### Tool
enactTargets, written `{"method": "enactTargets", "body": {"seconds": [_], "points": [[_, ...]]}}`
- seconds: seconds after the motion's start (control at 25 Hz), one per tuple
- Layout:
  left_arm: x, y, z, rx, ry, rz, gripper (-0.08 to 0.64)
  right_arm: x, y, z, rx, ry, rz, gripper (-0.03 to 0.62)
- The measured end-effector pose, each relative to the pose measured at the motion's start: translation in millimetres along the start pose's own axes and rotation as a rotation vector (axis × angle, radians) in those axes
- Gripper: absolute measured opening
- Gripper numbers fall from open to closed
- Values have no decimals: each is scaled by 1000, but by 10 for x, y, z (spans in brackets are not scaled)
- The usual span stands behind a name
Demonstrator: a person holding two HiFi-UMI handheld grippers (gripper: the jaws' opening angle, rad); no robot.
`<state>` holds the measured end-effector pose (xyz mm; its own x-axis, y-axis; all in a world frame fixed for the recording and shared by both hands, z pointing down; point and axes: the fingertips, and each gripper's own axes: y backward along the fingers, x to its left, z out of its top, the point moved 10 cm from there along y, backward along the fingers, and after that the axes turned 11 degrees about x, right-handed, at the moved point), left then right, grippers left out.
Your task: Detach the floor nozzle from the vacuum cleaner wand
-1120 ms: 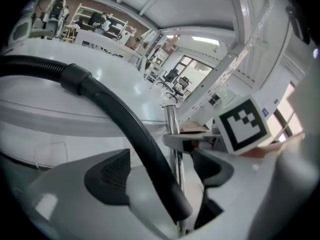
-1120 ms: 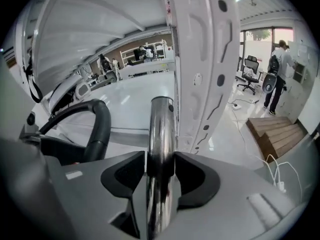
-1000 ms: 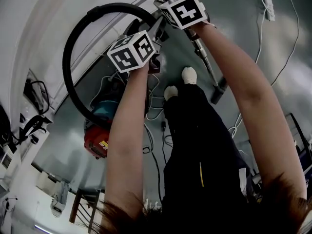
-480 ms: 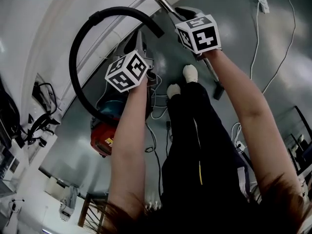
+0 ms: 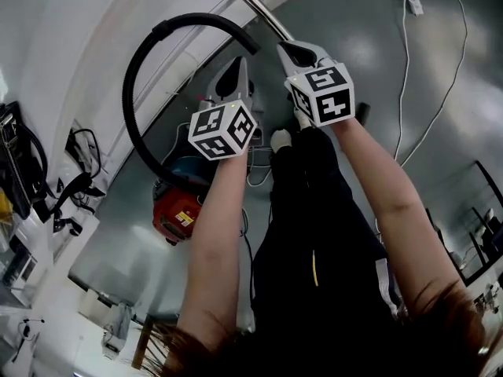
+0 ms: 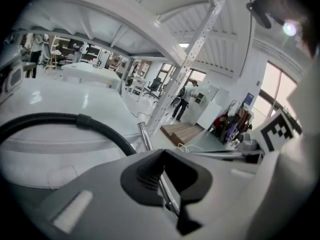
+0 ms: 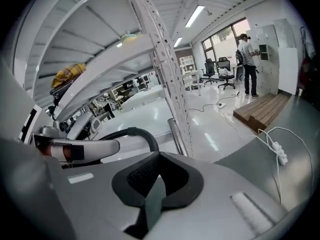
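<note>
Lifted left gripper (image 6: 167, 189) and right gripper (image 7: 150, 194) just closed; head view alone shows canister (image 5: 179, 210).

The lower length of the wand (image 5: 259, 8) disappears behind the right claw (image 5: 287, 48) and its arm; the left forearm (image 5: 212, 234) hides part of the red vacuum cleaner body (image 5: 174, 214) and the lower end of the hose (image 5: 131, 93)

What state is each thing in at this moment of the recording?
left gripper, tongs just closed, shut, empty
right gripper, tongs just closed, shut, empty
wand, standing beside the shelf post, ungripped
hose, arched in a loop
vacuum cleaner body, resting on the floor
floor nozzle, out of view
</note>
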<state>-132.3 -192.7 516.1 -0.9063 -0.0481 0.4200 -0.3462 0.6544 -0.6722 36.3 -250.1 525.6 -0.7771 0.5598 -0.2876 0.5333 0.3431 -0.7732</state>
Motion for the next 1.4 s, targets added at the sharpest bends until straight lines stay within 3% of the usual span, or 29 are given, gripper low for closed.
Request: {"method": "enactTargets", "body": {"seconds": [0.16,0.32,0.48,0.96,1.4], "points": [[-141,84,-13,14,-46,-13,11,105,180,-94,-24,-37,-1,-3],[-236,128,-36,38,-99,20,10,170,330,-118,-58,-72,10,-3],[-303,175,-60,70,-81,62,11,217,471,-171,-68,-96,18,-3],[-354,281,-330,133,-83,31,9,435,645,-527,-24,-76,16,-3],[-316,298,-362,146,-67,29,9,411,601,-483,-36,-62,11,-3]]}}
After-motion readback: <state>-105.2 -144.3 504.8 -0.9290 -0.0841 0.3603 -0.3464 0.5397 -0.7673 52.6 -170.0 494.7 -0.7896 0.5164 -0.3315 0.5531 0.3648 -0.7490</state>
